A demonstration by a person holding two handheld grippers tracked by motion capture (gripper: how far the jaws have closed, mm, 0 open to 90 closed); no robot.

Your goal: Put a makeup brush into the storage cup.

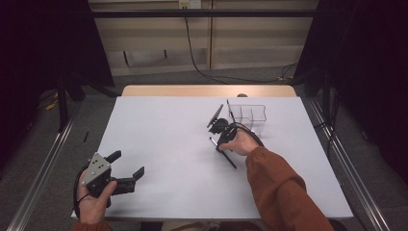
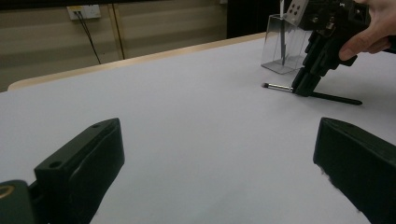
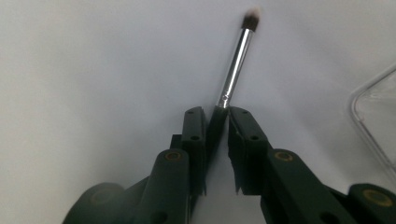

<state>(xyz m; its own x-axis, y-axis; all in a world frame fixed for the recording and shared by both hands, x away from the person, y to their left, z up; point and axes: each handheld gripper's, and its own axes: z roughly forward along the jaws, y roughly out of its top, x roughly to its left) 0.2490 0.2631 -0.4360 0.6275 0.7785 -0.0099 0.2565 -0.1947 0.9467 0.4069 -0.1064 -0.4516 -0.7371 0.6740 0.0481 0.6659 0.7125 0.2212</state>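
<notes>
Black grippers, two; one brush (image 3: 236, 63) clamped.

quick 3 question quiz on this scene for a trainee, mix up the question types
1. True or false: the right gripper is shut on the makeup brush.
2. Multiple choice: where is the clear organiser? A) beside the left gripper B) at the far side of the table, just beyond the right gripper C) on the floor
3. Short answer: is the brush lying on the table or lifted clear of it?

Key
1. True: its jaws are closed on the dark handle just below the silver ferrule.
2. B
3. Lying on the table, as the left gripper view shows.
</notes>
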